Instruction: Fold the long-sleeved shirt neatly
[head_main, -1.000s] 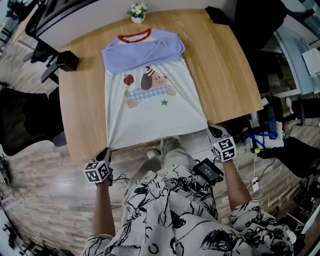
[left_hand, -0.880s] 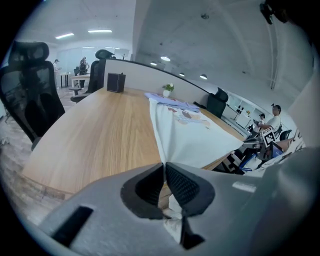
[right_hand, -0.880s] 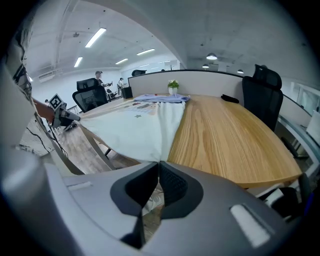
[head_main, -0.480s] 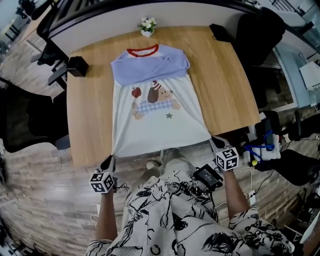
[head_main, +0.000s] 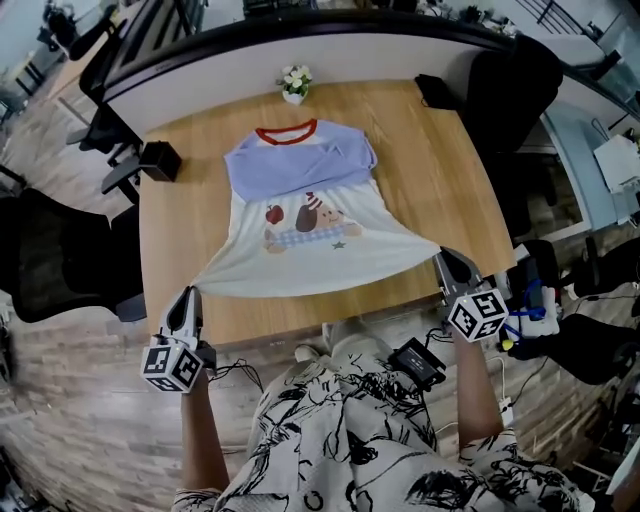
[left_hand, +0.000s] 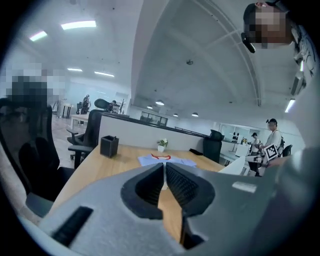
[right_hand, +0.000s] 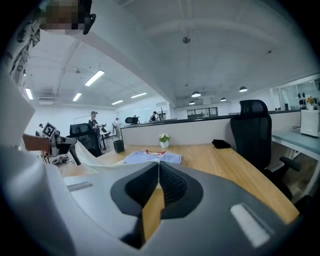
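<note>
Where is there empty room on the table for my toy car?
Most bare wood is at the right of the table, between the shirt and the edge, nearer than the black item. A narrower strip lies left of the shirt, nearer than the black box. The front is crowded: the left gripper and right gripper grip the hem.

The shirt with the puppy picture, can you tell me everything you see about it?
The white cloth shirt has a red collar, purple-blue long sleeves folded across its chest, and a cartoon puppy print. Its top lies flat on the wooden table, front up, collar at the far side. The left gripper and right gripper each pinch one bottom corner, stretching the hem wide and raised.
</note>
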